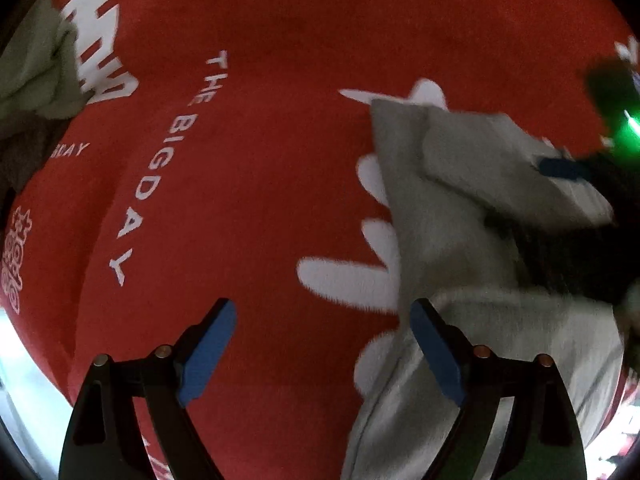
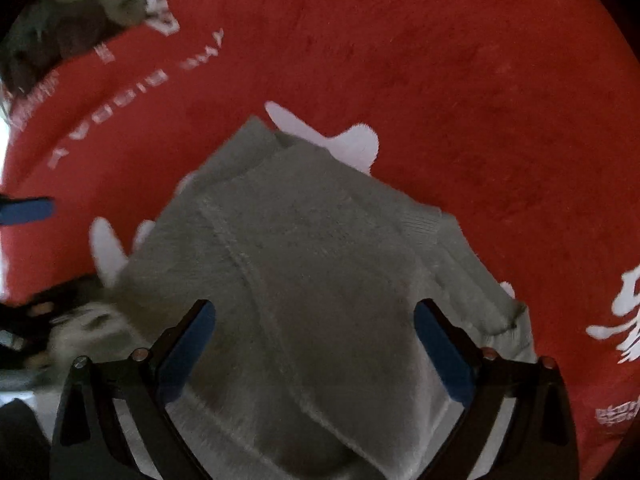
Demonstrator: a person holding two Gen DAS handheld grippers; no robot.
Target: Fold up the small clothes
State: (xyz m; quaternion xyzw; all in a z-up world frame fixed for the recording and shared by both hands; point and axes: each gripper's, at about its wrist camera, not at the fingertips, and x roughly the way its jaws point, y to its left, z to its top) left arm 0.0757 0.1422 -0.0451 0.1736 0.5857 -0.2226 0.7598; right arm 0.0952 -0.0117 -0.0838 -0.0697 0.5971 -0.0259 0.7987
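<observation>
Red plush cloth [image 1: 280, 160] printed with white letters and white shapes covers the whole surface, and a small grey knitted garment [image 2: 312, 280] lies on it, folded into a rough block with ribbed edges showing. In the right wrist view the right tool [image 2: 314, 356] hangs directly over the garment, its blue-padded fingers [image 2: 188, 356] spread wide apart with nothing between them. In the left wrist view the left tool [image 1: 324, 352] is also spread open and holds nothing; it sits at the garment's left edge, with one finger over the grey fabric and the other over bare red cloth. A heap of olive and dark clothes [image 1: 32, 80] lies well apart at the far left corner.
</observation>
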